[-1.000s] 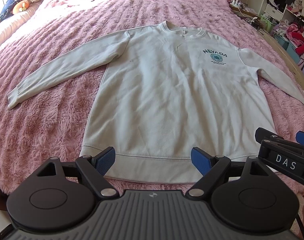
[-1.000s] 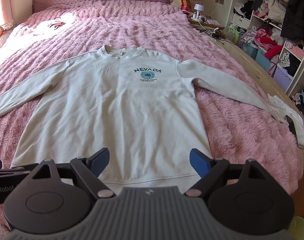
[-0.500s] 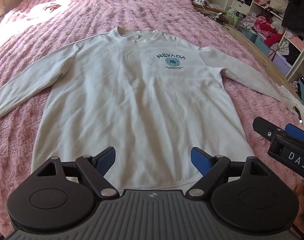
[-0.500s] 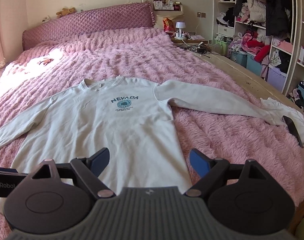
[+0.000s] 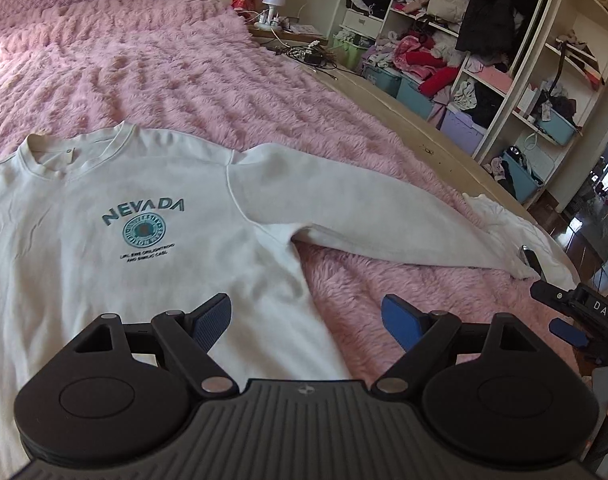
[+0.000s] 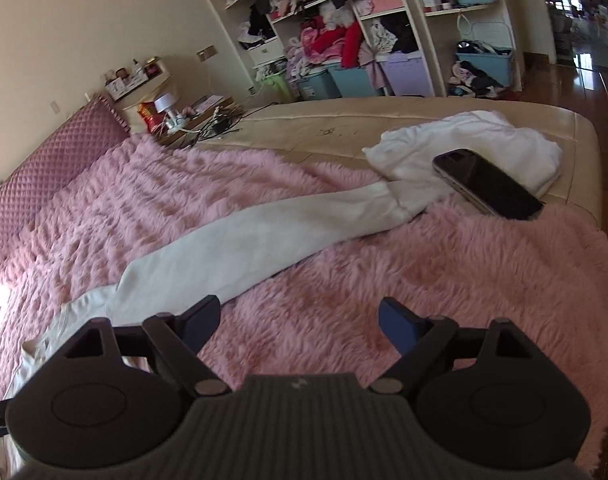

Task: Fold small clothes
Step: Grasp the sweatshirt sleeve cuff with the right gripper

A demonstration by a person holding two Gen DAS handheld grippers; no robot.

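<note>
A white sweatshirt (image 5: 103,264) with a teal NEVADA print lies flat, face up, on the pink fluffy bedspread (image 5: 175,80). Its right-hand sleeve (image 5: 364,220) stretches out toward the bed's edge. My left gripper (image 5: 306,318) hovers open above the sweatshirt's side seam below the armpit, holding nothing. In the right wrist view the same sleeve (image 6: 239,248) runs diagonally, its cuff (image 6: 388,204) lying next to a white cloth. My right gripper (image 6: 297,324) is open over the bare bedspread (image 6: 444,280) just beside the sleeve; it also shows in the left wrist view as a black tool (image 5: 580,320).
A black phone (image 6: 486,184) lies on a crumpled white cloth (image 6: 484,144) at the bed's beige padded edge (image 6: 344,120). Open shelves (image 5: 484,40) stuffed with clothes and storage bins stand beyond. A bedside table (image 6: 163,108) carries a small lamp and cables.
Both grippers have swung to the right, away from the sweatshirt's hem and toward its right sleeve. The sweatshirt itself has not moved. Both stay open.
</note>
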